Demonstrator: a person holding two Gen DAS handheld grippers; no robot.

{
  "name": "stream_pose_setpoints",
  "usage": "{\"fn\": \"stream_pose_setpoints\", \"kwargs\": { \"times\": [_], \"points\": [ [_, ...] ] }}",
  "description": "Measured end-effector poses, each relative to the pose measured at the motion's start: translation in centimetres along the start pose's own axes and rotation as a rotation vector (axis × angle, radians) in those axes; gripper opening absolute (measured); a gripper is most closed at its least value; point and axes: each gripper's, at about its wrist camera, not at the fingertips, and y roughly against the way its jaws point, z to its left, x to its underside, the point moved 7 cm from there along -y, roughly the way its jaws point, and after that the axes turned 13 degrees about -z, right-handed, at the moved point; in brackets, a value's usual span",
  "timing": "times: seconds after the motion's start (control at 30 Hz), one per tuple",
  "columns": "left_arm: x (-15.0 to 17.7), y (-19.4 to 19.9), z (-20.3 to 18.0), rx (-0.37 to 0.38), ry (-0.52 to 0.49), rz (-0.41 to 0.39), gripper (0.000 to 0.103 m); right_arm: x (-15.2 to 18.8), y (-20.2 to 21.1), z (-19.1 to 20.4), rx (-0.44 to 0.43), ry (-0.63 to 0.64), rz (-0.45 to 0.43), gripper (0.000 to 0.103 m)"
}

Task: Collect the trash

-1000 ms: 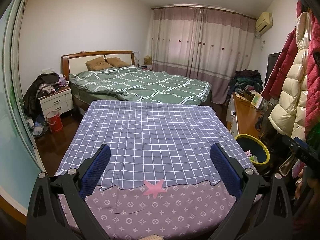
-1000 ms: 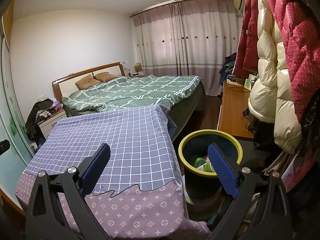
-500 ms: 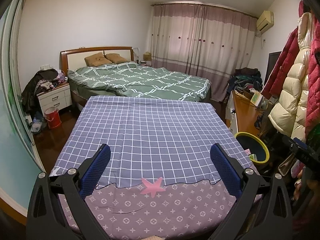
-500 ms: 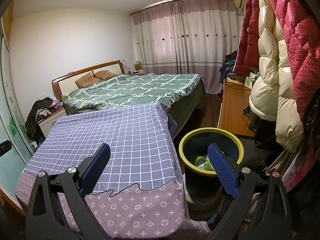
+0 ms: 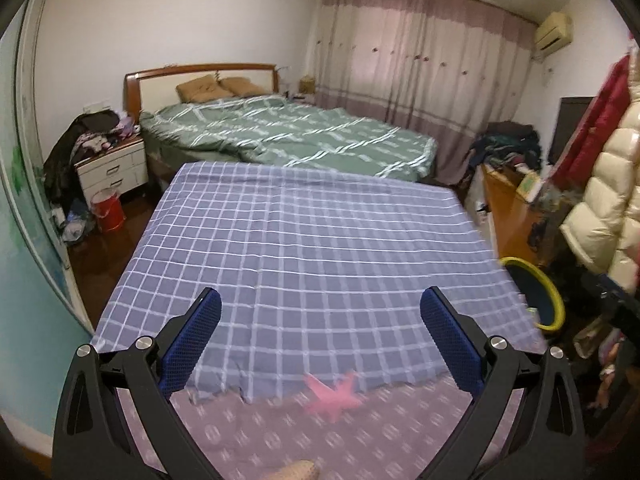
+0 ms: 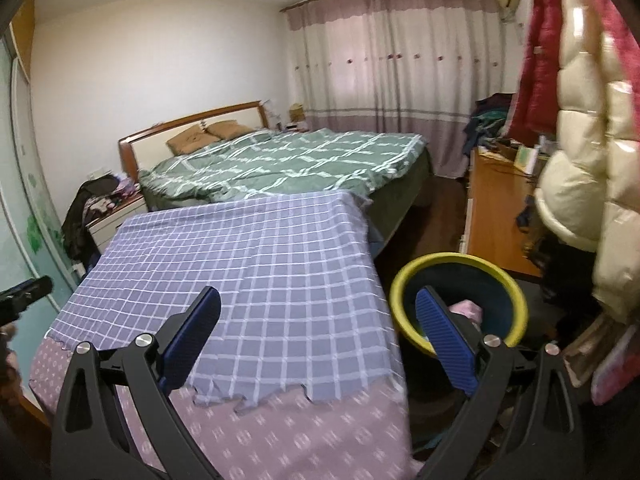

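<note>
A table under a blue checked cloth [image 5: 320, 220] fills the left wrist view. My left gripper [image 5: 320, 320] hangs open over its near edge, nothing between its blue pads. A flat pink star shape [image 5: 334, 394] lies where the checked cloth meets the purple patterned cloth. The dark bin with a yellow rim [image 5: 557, 300] stands off the table's right side. In the right wrist view my right gripper [image 6: 318, 320] is open and holds nothing, its right finger in front of the bin [image 6: 452, 257]. Something pink [image 6: 466, 308] lies inside the bin.
Behind the table stands a bed with a green quilt [image 5: 288, 136]. A nightstand [image 5: 114, 170] and a red bucket [image 5: 107, 210] are at the left. A wooden desk [image 6: 496, 208] and hanging puffy coats [image 6: 580, 140] crowd the right side by the bin.
Both views have shifted and blurred. The bin now looks nearer and larger in the right wrist view, with a pink item showing inside. Both grippers stay open.
</note>
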Motion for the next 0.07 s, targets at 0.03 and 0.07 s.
{"fn": "stream_pose_setpoints", "kwargs": {
  "times": [0.03, 0.07],
  "points": [
    [0.1, -1.7, 0.6, -0.022, -0.009, 0.01, 0.098, 0.0, -1.4, 0.6, -0.015, 0.0, 0.016, 0.093],
    [0.2, -3.2, 1.1, -0.046, -0.022, 0.02, 0.098, 0.1, -2.7, 1.2, -0.029, 0.001, 0.031, 0.093]
  ]
}}
